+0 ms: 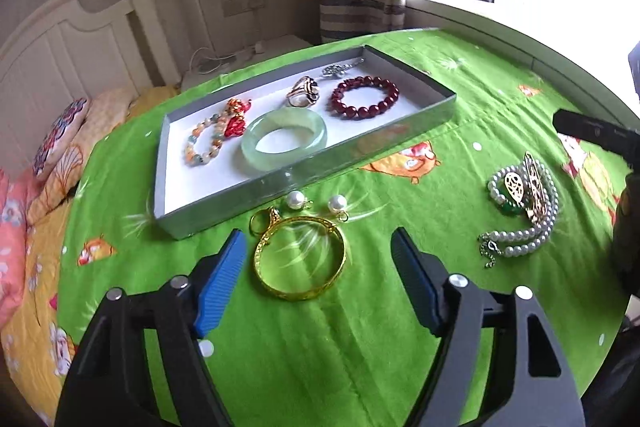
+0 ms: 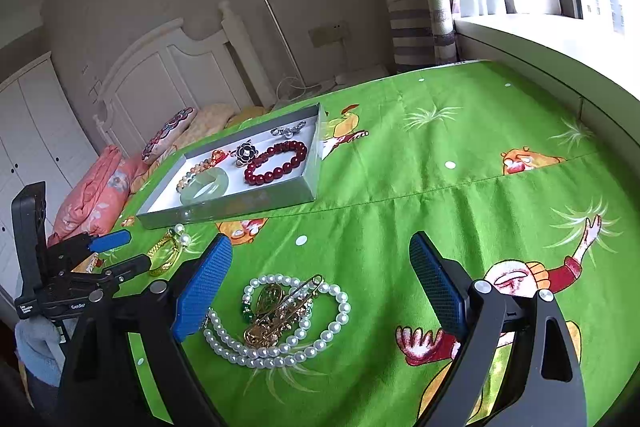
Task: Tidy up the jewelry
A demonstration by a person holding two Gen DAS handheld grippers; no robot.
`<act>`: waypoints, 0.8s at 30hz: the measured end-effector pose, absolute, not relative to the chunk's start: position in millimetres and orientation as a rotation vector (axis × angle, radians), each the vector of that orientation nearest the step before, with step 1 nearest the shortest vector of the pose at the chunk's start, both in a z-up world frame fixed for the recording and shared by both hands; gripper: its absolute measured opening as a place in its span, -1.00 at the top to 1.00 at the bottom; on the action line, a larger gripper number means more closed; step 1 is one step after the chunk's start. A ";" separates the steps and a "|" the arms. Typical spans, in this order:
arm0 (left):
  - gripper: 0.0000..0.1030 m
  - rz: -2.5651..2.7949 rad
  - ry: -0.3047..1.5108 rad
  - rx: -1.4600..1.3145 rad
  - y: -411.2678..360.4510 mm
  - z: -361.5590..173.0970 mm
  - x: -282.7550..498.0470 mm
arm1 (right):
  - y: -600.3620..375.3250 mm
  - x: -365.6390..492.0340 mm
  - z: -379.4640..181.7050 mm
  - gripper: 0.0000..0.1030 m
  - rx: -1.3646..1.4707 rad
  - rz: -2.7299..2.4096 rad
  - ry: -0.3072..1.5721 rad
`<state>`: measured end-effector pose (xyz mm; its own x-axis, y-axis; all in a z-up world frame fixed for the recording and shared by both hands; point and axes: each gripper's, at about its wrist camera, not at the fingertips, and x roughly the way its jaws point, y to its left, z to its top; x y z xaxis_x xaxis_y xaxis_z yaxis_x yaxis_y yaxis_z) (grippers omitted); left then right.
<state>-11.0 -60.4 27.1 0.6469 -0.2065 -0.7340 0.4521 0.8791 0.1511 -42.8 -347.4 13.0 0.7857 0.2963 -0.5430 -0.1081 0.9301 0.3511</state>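
Blue-padded jaws of the left gripper (image 1: pixel 318 247) filled the bottom of the left wrist view, part open and bracketing the gold bangle (image 1: pixel 300 259) without touching it, so nothing was held; the approach seemed set to lift the bangle into the tray. Underneath lay the table's green cartoon cloth (image 1: pixel 460 99), the largest thing in sight; on it stood the grey tray (image 1: pixel 248 187) with a white floor, evidently the place for sorted pieces, since it already held a pale jade bangle (image 1: pixel 285 139), a dark red bead bracelet (image 1: pixel 365 97), a pastel bead bracelet (image 1: pixel 202 143) and a ring (image 1: pixel 305 90). Still loose on the cloth, and so probably unsorted, were the pearl necklace (image 2: pixel 276 323) tangled with a gold brooch (image 2: pixel 280 311); the right gripper (image 2: pixel 320 259) stood wide open over them, empty. Two pearl earrings (image 1: pixel 316 203) lay just beside the tray wall.
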 end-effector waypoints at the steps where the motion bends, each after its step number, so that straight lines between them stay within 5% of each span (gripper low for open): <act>1: 0.09 -0.405 0.802 0.360 -63.3 23.5 -8.3 | -347.5 -42.8 13.0 -0.68 0.312 0.223 0.632; 3: 0.40 -0.450 0.846 0.400 -69.0 13.9 -3.8 | -347.8 -42.7 13.0 -0.68 0.313 0.223 0.632; 8: 0.49 -0.496 0.852 0.440 -68.6 0.6 -5.4 | -347.4 -41.7 12.6 -0.68 0.315 0.228 0.634; 10: 0.89 -0.528 0.870 0.385 -62.4 0.6 -4.7 | -347.4 -41.1 12.4 -0.68 0.315 0.228 0.636; 11: 0.94 -0.526 0.862 0.383 -60.3 -0.5 -6.7 | -347.4 -41.1 12.5 -0.68 0.315 0.229 0.636; 24: 0.94 -0.168 0.683 -0.161 58.0 31.6 -64.5 | -348.9 -43.1 12.8 -0.68 0.331 0.231 0.618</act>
